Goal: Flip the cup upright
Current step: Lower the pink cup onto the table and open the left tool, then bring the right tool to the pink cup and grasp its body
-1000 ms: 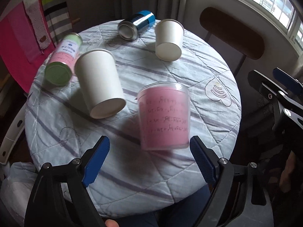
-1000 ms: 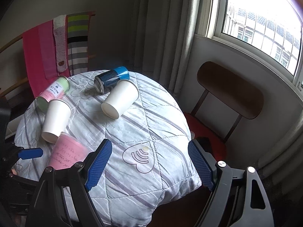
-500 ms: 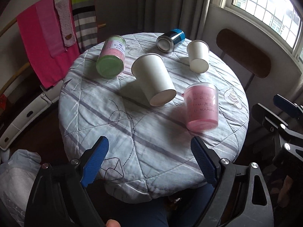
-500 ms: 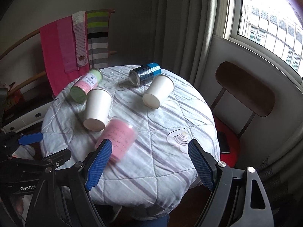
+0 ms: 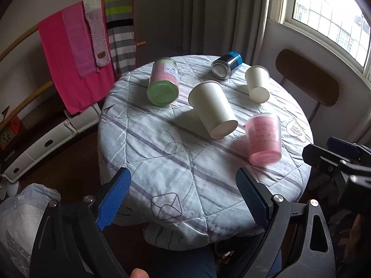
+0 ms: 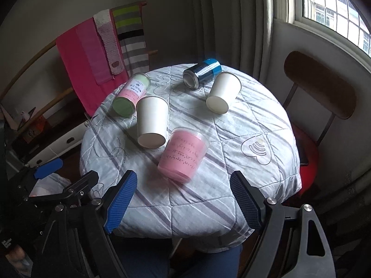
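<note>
A pink translucent plastic cup (image 5: 264,137) (image 6: 183,156) lies on its side near the front of the round table, base toward me. A white paper cup (image 5: 212,108) (image 6: 151,121) lies on its side behind it, and a second white paper cup (image 5: 257,83) (image 6: 223,92) lies further back right. My left gripper (image 5: 183,199) is open and empty, held above the table's front left edge. My right gripper (image 6: 182,202) is open and empty, above the front edge, close to the pink cup.
A pink and green canister (image 5: 163,84) (image 6: 131,92) and a blue metal can (image 5: 226,64) (image 6: 201,71) lie on the quilted tablecloth (image 5: 148,153). A chair (image 6: 322,85) stands at the right, a towel rack (image 5: 81,46) at the left.
Both grippers have pulled back and up from the table, so the whole tabletop shows. The pink cup now sits further from the left gripper. Both stay open.
</note>
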